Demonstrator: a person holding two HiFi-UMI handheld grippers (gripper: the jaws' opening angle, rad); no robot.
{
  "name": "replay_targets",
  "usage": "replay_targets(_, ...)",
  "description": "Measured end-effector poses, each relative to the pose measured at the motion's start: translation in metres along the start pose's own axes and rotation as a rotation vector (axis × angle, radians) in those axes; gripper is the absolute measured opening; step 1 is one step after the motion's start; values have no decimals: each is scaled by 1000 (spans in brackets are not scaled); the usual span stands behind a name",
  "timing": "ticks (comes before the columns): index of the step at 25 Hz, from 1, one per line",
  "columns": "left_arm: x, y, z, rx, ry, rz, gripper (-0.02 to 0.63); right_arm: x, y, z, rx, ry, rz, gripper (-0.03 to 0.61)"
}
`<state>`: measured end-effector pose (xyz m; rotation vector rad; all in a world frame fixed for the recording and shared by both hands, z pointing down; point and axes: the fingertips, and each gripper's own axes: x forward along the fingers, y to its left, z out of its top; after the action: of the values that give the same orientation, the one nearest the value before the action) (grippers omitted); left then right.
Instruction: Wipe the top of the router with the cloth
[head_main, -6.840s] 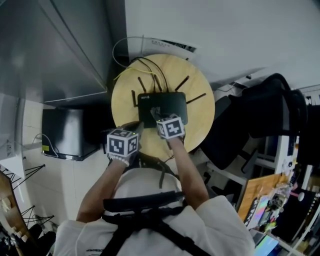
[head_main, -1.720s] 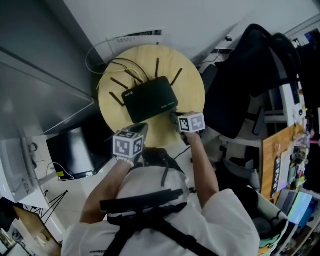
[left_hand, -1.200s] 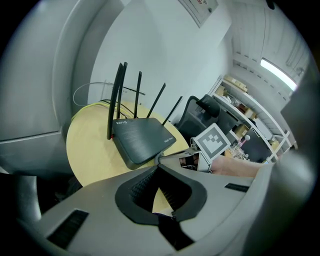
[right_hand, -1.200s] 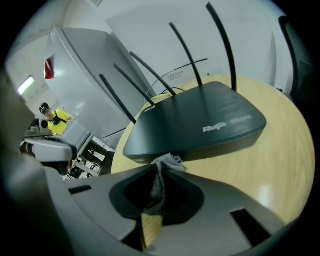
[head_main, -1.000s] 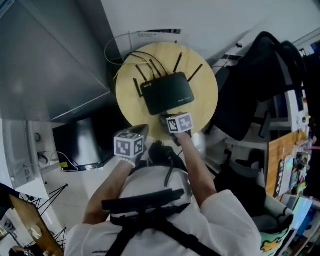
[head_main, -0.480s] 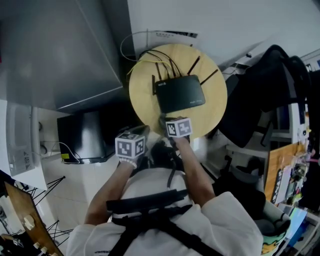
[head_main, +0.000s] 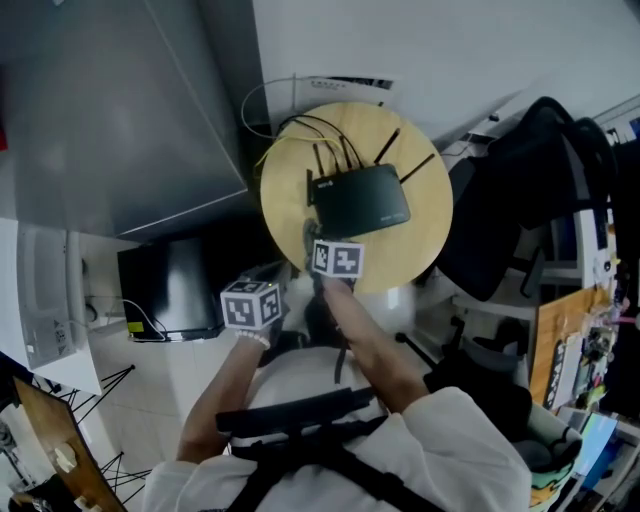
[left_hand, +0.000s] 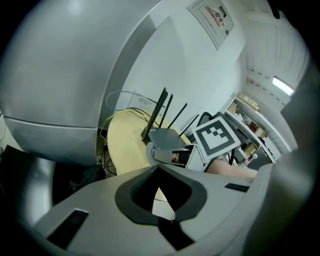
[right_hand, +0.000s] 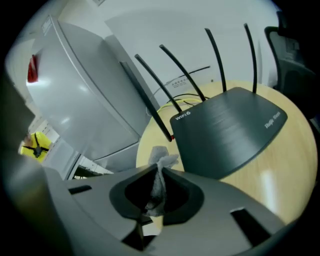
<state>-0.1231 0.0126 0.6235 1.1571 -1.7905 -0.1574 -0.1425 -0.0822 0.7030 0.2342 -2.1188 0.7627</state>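
A black router (head_main: 360, 198) with several upright antennas lies on a round wooden table (head_main: 420, 240). My right gripper (head_main: 314, 240) hovers at the router's front left corner, shut on a small grey cloth (head_main: 309, 228). In the right gripper view the cloth (right_hand: 161, 160) sticks up between the jaws, just short of the router (right_hand: 230, 130), and I cannot tell if it touches. My left gripper (head_main: 268, 280) hangs off the table's near left edge, shut with nothing in it. In the left gripper view the router (left_hand: 167, 136) shows beyond the closed jaws.
A big grey cabinet (head_main: 120, 100) stands left of the table, with a black box (head_main: 165, 285) below it. Yellow and black cables (head_main: 290, 135) trail behind the router to the wall. A black chair (head_main: 530, 210) crowds the right side.
The right gripper with the cloth has come off the router's top and moved to its front left corner. The left gripper has dropped slightly lower and left.
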Motion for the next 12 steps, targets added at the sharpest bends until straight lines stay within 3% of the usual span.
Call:
replay_targets(5,-5,28,3,-42,-19,45,-3,29,-12,19,168,-63,-95,38)
replay_targets(12,-16,40,-1,-59,-23,69,-3,48,-11,36,375,-134,-145,38)
